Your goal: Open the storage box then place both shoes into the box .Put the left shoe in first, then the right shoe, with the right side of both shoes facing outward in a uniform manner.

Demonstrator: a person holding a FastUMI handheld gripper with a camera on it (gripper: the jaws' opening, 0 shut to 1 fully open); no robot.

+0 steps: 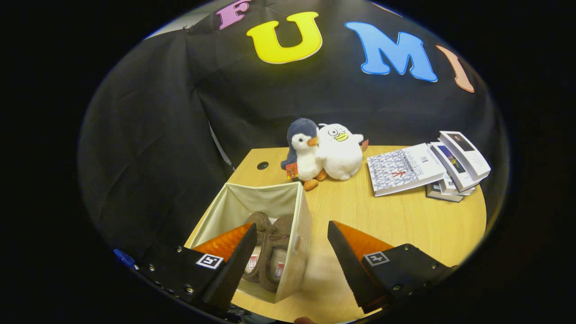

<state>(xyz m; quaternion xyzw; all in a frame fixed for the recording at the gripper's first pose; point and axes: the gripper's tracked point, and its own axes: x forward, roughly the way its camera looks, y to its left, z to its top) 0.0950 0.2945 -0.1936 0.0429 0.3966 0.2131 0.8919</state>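
Note:
A cream fabric storage box [297, 225] stands open on the wooden table, below and just ahead of my fingers, toward the left one. Two brown slippers lie side by side inside it: one [260, 227] on the left, partly hidden by my left finger, and one [276, 252] on the right against the box's near wall. My gripper [291, 236] hovers above the box's right wall, open wide, with nothing between its fingers.
Two plush toys, a blue-and-white penguin [302, 153] and a white duck [339, 153], sit at the table's far edge beyond the box. A stack of books [423, 168] lies at the far right. Bare tabletop [396, 220] spreads right of the box.

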